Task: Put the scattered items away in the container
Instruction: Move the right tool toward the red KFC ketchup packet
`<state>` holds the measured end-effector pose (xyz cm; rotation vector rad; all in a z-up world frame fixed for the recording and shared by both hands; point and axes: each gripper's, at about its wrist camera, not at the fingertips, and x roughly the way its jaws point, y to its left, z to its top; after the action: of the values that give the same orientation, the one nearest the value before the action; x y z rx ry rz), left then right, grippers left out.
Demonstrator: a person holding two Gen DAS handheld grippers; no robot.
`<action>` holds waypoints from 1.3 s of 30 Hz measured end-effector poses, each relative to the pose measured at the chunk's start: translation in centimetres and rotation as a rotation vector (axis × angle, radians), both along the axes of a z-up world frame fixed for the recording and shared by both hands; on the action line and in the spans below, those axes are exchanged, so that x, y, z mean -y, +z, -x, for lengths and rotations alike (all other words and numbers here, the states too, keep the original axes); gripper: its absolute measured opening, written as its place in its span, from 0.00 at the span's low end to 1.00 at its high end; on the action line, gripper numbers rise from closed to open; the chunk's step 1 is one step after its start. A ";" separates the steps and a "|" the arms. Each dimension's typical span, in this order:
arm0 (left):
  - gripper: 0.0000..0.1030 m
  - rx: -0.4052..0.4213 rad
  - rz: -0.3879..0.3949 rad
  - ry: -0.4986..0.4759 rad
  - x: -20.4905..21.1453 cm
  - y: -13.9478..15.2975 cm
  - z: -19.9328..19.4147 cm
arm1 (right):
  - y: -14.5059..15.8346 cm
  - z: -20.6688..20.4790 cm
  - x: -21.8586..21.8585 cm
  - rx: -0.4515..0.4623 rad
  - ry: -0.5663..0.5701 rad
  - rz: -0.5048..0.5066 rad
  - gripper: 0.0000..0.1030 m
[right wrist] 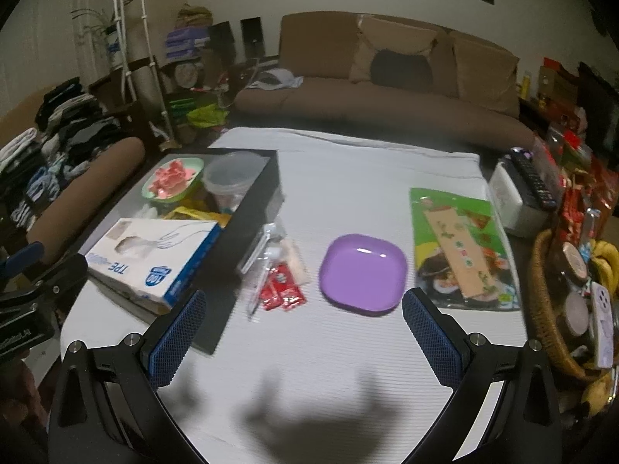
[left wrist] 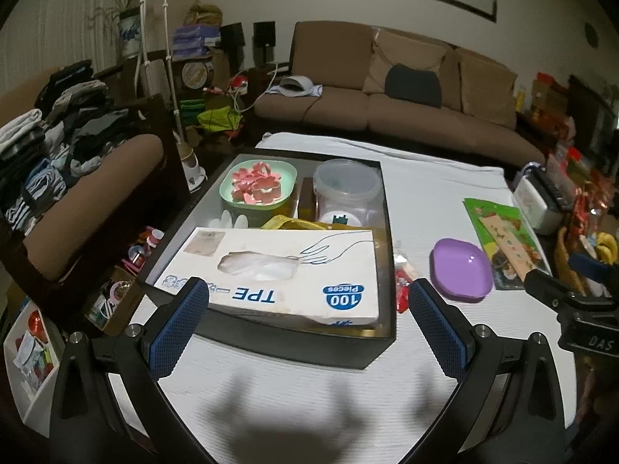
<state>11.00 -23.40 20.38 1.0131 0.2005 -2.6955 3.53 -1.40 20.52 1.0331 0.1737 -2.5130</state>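
A black open box (left wrist: pixel 381 239) (right wrist: pixel 255 208) stands on the white table. In it are a white glove box (left wrist: pixel 271 270) (right wrist: pixel 154 259), a green bowl of pink pieces (left wrist: pixel 259 185) (right wrist: pixel 174 179), a clear lidded tub (left wrist: pixel 346 187) (right wrist: pixel 230 179) and a yellow item (left wrist: pixel 294 224). On the table lie a purple plate (left wrist: pixel 462 268) (right wrist: pixel 363 272), red sachets with clear cutlery packs (left wrist: pixel 403 286) (right wrist: pixel 278 274) and a green packet (left wrist: pixel 503 239) (right wrist: pixel 460 247). My left gripper (left wrist: pixel 309 328) is open and empty in front of the box. My right gripper (right wrist: pixel 303 336) is open and empty before the plate.
A white case with a black remote (right wrist: pixel 522 189) sits at the table's right edge. A wicker basket (right wrist: pixel 549 309) with jars and bananas stands at the right. A brown sofa (left wrist: pixel 387 112) is behind; an armchair with stacked clothes (left wrist: pixel 58 147) is left.
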 end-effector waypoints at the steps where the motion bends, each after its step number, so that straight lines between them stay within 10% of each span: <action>1: 1.00 -0.001 -0.006 -0.004 0.1 -0.2 -0.1 | -0.2 0.0 -0.1 0.004 0.006 0.008 1.00; 30: 1.00 0.028 -0.059 -0.294 -15.2 -5.2 5.1 | -5.4 3.8 -16.2 0.049 -0.187 -0.014 1.00; 39: 1.00 -0.043 -0.122 -0.300 -12.6 -6.0 2.1 | -6.3 3.3 -14.6 0.087 0.012 0.138 1.00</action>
<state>8.86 -10.82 14.41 1.0989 0.2410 -3.0097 0.22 13.24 14.21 1.0792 -0.0188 -2.4254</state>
